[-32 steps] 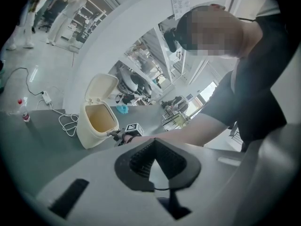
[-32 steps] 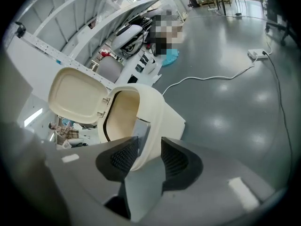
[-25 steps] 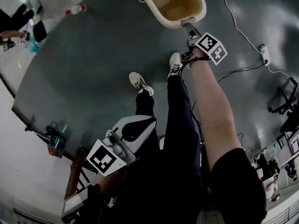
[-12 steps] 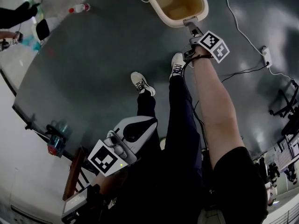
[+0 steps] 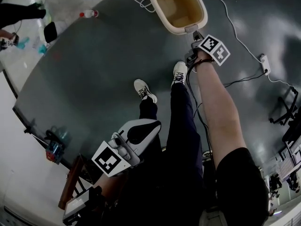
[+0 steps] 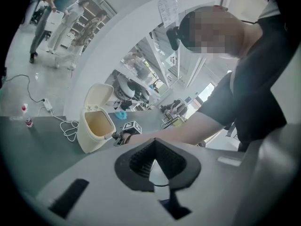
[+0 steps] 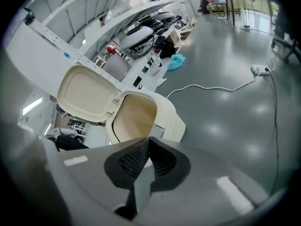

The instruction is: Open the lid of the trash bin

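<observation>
**Open bin and two grippers, seen from three cameras.** We see a cream trash bin (image 5: 181,6) standing on the grey floor (image 5: 94,69), at the top of the head view and ahead of the person's shoes (image 5: 178,72). Its lid (image 7: 87,95) is already swung up and back on its hinges, and the tan inside of the bin is bare.

The right gripper (image 5: 192,30) reaches forward and down on an outstretched arm, its marker cube (image 5: 214,48) facing up. Its tips lie at a small grey tab on the bin's near rim. In the right gripper view the jaws (image 7: 149,142) are closed, pad against pad, with nothing between them. We cannot tell whether the tips touch the tab.

The left gripper (image 5: 157,124) is held low beside the person's legs, well apart from the bin. In the left gripper view its tips (image 6: 153,142) meet on nothing, so it is closed and empty.

A white cable (image 5: 225,13) runs across the floor past the bin to a power strip (image 5: 264,62).
</observation>
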